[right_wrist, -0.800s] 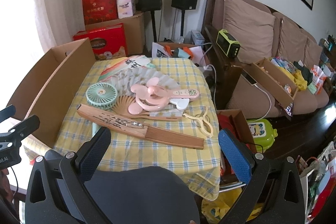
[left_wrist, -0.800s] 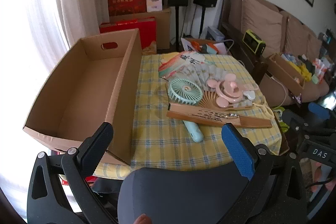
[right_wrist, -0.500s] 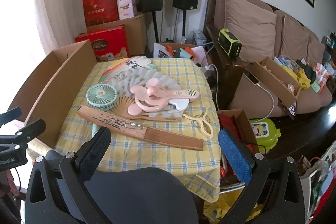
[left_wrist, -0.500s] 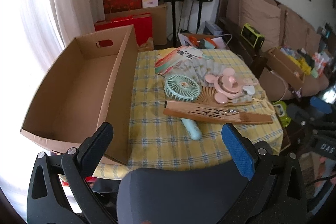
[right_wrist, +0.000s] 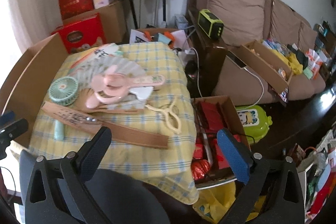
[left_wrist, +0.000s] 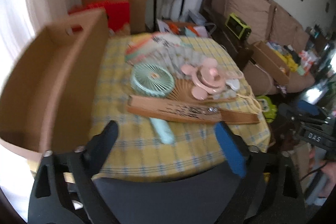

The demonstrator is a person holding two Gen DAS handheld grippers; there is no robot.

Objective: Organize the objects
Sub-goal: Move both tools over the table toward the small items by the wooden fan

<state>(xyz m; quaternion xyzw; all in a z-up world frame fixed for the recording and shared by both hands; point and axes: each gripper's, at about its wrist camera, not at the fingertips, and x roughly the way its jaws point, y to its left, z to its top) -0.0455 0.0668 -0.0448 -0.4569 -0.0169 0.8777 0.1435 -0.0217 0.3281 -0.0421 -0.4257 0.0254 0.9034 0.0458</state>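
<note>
We note both tools, left (left_wrist: pixel 166 140) and right (right_wrist: pixel 163 144), spread apart, empty. Cardboard box (left_wrist: pixel 52 81) beside fan pile (left_wrist: pixel 168 85) on checkered desk (left_wrist: pixel 147 159); sofa (right_wrist: pixel 252 20) beyond.

Both grippers draw in toward the table of fans

In the left wrist view the left gripper (left_wrist: pixel 166 140) sits lower and nearer than before: its tips, earlier short of the yellow checked tablecloth (left_wrist: pixel 147 161), now frame the mint fan (left_wrist: pixel 153 81)'s handle, with the folded wooden fan (left_wrist: pixel 189 112) just beyond, and the picture has gone blurred. The right gripper (right_wrist: pixel 163 142) has swung right: the cardboard box (right_wrist: pixel 31 77) slides toward the left edge, the tray of red packets (right_wrist: pixel 212 119) beside the table comes between its wide-apart fingers (right_wrist: pixel 233 154), and its left finger now overlaps the wooden fan's end.
</note>
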